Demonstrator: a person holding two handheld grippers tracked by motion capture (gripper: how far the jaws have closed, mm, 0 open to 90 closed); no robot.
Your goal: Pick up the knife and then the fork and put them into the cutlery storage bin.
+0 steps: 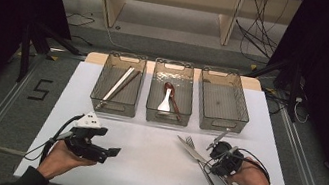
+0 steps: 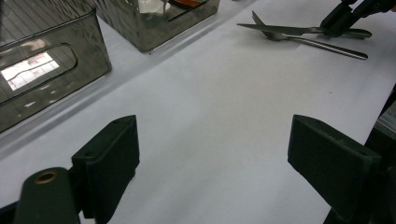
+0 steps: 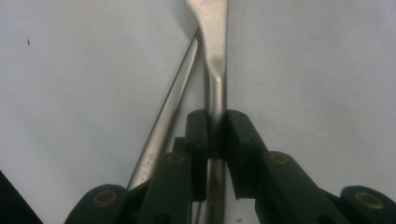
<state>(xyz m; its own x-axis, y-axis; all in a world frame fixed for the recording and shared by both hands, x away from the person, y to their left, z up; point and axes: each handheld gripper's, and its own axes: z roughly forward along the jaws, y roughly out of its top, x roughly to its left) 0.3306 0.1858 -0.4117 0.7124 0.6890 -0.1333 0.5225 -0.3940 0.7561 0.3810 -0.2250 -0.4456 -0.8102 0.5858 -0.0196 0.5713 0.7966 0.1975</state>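
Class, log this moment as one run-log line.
right hand-held gripper: shut on fork handle | knife: on table, beside fork | left hand-held gripper: open, holds nothing

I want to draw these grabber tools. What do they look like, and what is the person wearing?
Each gripper is black. The left gripper has a light grey three-cornered plate on top and a black cable trailing from it. Its two jaws are flat, blocky black pads, with brass-coloured rivets at the joints. The right gripper looks the same, with looping black cables. The sleeves are dark.
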